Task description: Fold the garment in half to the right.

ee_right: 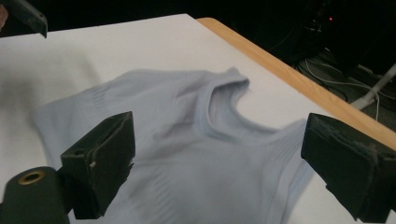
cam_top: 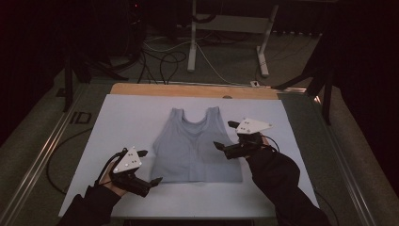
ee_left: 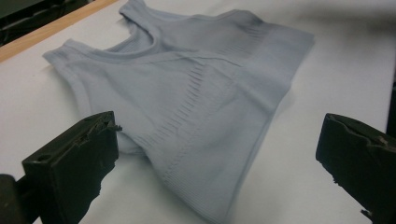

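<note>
The left gripper (cam_top: 149,166) sits low by the near table edge, jaws wide apart, holding nothing. The gray tank top (cam_top: 196,145) lies flat between both grippers. The right gripper (cam_top: 226,135) is also wide open, beside the top's side edge. White sheet (cam_top: 127,117) lies bare around them.

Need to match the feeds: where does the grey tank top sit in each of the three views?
High view: tank top lies flat mid-sheet, between the left gripper and right gripper.
Left gripper view: tank top spreads across the centre, beyond the open jaws.
Right gripper view: tank top is at centre, neckline toward the far edge.
Shared landmark: the wooden table edge beyond the straps.
</note>
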Demonstrator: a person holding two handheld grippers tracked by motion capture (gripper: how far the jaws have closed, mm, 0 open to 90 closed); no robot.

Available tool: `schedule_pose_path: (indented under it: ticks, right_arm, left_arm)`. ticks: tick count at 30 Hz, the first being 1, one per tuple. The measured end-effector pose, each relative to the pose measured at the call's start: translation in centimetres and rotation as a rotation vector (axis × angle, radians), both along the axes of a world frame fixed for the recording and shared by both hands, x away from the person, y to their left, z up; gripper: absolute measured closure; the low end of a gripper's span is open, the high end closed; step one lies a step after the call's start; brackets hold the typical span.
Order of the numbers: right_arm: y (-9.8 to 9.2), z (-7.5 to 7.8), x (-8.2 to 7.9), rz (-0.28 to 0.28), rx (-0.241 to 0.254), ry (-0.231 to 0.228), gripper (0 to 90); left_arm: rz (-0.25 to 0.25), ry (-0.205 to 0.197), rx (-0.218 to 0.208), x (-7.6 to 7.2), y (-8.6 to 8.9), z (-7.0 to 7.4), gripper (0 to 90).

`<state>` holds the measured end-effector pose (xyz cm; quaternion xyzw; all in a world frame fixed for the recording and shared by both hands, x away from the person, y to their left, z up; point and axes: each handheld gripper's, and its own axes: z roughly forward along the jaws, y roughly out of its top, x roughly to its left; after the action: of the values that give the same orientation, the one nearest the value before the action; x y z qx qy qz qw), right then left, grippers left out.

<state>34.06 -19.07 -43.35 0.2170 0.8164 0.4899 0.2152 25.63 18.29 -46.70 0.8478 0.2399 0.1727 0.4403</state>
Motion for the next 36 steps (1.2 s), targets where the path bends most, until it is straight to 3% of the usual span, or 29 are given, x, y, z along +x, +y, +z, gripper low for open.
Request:
schedule_pose_path:
  ticks: [8,16,24,29,36]
  right_arm:
    - [2.6,0.6,2.3,0.038,0.007,-0.005,9.9]
    - [4.8,0.5,4.2,0.059,0.0,-0.001,9.9]
    - [6.8,0.2,5.7,0.083,0.002,0.009,9.9]
    - [8.3,-0.2,6.9,0.095,0.005,0.015,9.9]
    - [11.0,-1.0,8.8,0.108,0.002,0.028,10.0]
  left_arm:
    - [0.035,0.003,0.01,0.0,-0.5,0.1,0.2]
    - [0.077,0.037,0.027,0.1,-1.2,-0.3,0.2]
    - [0.143,0.044,0.039,-0.2,-2.0,-0.6,0.2]
    - [0.193,0.039,0.009,0.0,-2.7,-1.1,0.2]
    - [0.254,0.057,0.026,0.4,-3.4,-2.1,0.3]
